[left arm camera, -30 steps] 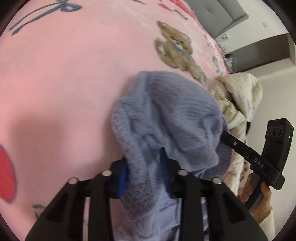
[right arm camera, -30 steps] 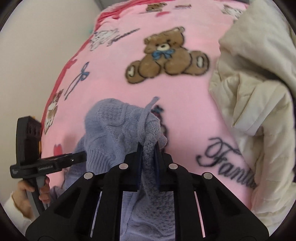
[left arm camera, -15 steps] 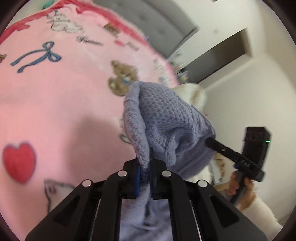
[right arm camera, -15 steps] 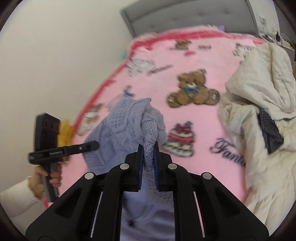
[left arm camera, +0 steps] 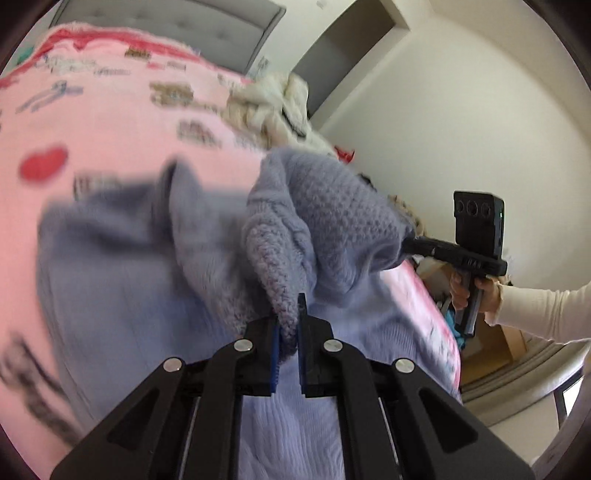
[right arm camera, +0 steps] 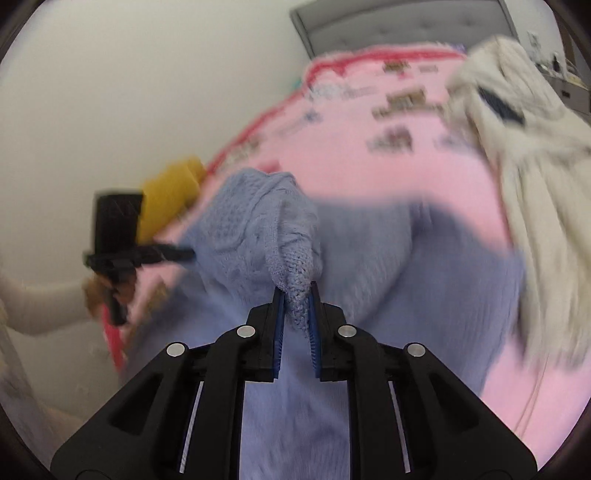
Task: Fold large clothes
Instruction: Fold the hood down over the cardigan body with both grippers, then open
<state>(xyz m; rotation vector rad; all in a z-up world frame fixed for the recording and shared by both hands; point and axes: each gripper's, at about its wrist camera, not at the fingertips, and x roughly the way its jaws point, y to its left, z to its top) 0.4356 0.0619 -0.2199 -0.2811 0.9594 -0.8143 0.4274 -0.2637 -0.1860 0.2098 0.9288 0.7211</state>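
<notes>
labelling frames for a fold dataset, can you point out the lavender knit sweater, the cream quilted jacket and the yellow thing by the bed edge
lavender knit sweater (left arm camera: 332,229), left wrist view, bunched knit fold
cream quilted jacket (right arm camera: 535,177), right wrist view, blurred body
yellow thing (right arm camera: 170,188), right wrist view, its middle

You work with two grippers, the left gripper (left arm camera: 287,310) and the right gripper (right arm camera: 296,301), on one lavender knitted sweater (left arm camera: 325,221). One pink printed blanket (left arm camera: 110,122) covers the bed, with one cream quilt (right arm camera: 524,155) heaped on it, one grey headboard (right arm camera: 406,22) and one yellow item (right arm camera: 170,188) beside it.
</notes>
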